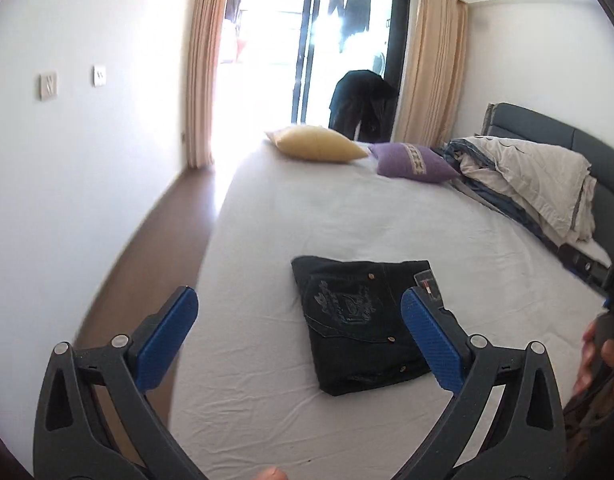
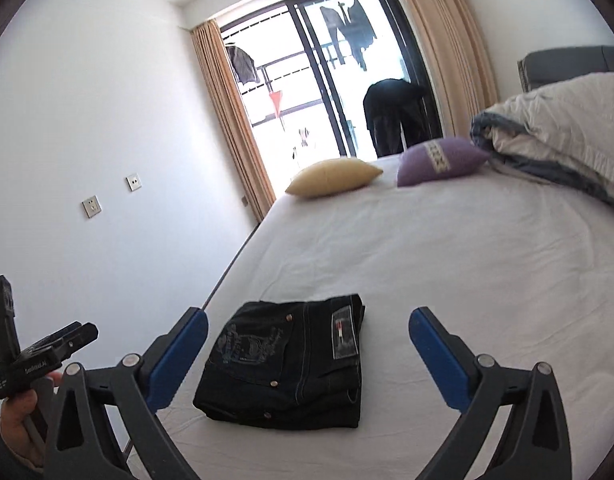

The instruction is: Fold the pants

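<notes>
1. Left wrist view: white-sheeted bed [image 1: 347, 216] carries the dark denim pants [image 1: 367, 324], folded into a compact rectangle near its edge.
2. Pants lie ahead of and below both grippers, untouched.
3. Left gripper [image 1: 299, 336] and right gripper [image 2: 307, 354]: jaws wide apart, empty.

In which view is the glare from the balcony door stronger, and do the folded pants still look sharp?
Left wrist view: the balcony door is blown out white and glare spills onto the floor. Right wrist view: milder, the railing outside is readable. The pants are sharp in both views, stitching visible; fisheye bending curves the walls.
</notes>
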